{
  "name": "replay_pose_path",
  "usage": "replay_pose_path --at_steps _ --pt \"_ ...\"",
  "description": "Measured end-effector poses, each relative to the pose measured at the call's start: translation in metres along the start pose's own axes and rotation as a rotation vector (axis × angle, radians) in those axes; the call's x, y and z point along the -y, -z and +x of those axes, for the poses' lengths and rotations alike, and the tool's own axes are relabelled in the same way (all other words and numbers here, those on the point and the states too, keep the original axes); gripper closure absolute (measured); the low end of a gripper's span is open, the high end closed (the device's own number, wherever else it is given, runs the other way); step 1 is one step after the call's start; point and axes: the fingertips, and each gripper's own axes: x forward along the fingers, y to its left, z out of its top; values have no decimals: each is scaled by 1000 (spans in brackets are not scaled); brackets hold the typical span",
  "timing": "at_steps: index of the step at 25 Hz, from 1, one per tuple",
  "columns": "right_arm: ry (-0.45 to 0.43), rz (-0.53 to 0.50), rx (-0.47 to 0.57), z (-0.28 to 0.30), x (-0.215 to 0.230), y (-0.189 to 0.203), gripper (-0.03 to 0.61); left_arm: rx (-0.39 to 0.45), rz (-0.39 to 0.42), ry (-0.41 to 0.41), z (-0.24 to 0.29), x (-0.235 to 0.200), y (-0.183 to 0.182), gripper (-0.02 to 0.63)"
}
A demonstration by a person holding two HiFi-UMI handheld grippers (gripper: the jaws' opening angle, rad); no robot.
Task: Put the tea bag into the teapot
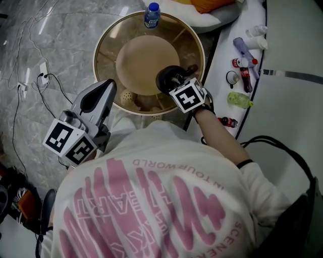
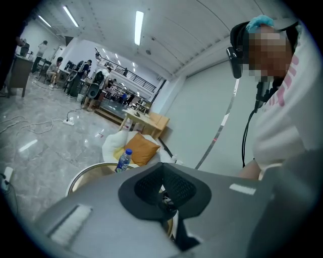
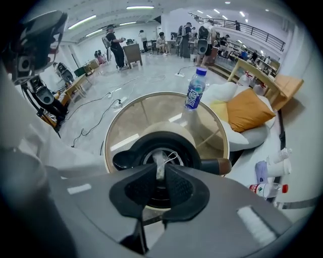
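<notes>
A black teapot with a brown handle stands on the round glass table; in the head view the teapot sits at the table's near right. My right gripper hovers right above its open mouth, shut on a pale tea bag whose thin string loops over the opening. In the head view the right gripper covers part of the pot. My left gripper is held back, low at the left of the table, its pads meeting with nothing seen between them.
A water bottle stands at the table's far edge. White and orange cushions lie beyond it. A white ledge on the right holds several small bottles. Cables run over the marble floor at the left.
</notes>
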Motion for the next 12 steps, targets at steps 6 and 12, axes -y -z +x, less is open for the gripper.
replay_pose_path --at_steps 6,12 --pt "-11 -25 -33 7 -1 -5 534 7 -16 -10 -3 -10 1 607" --pt "-21 -30 -58 12 -3 -9 534 13 -30 -16 -3 -18 1 607"
